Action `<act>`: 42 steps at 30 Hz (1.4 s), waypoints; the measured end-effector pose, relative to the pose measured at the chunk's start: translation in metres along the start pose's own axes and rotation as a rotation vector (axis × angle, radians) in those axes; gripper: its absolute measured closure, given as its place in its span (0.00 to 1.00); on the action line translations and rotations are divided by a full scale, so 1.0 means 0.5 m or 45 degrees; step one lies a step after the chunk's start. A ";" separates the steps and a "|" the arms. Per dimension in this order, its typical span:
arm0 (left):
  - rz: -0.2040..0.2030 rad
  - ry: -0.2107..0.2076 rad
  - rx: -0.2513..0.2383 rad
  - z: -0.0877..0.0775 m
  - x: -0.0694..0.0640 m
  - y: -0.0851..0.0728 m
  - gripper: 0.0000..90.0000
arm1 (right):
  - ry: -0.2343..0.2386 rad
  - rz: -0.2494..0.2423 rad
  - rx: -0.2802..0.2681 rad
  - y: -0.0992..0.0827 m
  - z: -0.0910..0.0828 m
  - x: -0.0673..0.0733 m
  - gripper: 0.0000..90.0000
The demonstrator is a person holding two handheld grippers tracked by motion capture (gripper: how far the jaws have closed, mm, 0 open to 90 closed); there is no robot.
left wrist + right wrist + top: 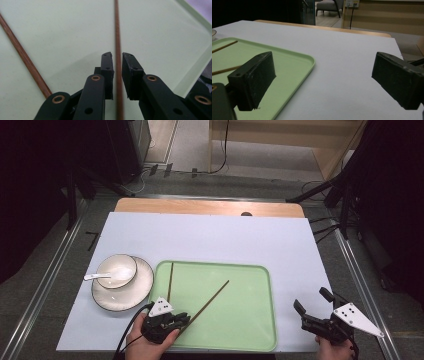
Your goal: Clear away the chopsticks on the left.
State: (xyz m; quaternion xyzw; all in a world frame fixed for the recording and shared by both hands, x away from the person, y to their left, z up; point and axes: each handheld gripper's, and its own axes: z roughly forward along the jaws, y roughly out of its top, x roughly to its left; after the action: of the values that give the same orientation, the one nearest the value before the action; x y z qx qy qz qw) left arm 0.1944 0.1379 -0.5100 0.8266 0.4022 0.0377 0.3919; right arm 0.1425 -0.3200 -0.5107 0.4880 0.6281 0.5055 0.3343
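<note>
High view puts the left gripper [181, 320] at the lower left of the green tray [250, 330], its jaws narrow around the near end of a chopstick [210, 301] that slants up toward the frame's centre; a thin gap shows on each side, so I judge the chopstick is being set down or let go. A second chopstick [170, 280] lies along the tray's left side. Next the jaws need to widen and lift clear. The right gripper [314, 316] waits wide open, lower right, over the white table cover [210, 235]; bowl [116, 270] with spoon [100, 276] sits left, dim room beyond
</note>
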 end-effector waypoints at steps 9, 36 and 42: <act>0.054 -0.040 -0.017 0.034 -0.010 0.063 1.00 | 0.002 0.005 0.000 0.000 0.000 0.000 0.06; 0.120 -0.042 0.068 0.214 -0.033 0.173 1.00 | 0.015 0.027 -0.018 -0.001 -0.002 -0.006 0.06; 0.113 -0.033 0.071 0.223 -0.034 0.175 1.00 | 0.015 0.030 -0.019 -0.001 -0.002 -0.007 0.06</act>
State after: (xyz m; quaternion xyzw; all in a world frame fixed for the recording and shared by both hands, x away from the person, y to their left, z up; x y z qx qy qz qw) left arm 0.2805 0.0247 -0.5233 0.8546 0.3610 0.0329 0.3719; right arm 0.1424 -0.3235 -0.5112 0.4899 0.6205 0.5170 0.3281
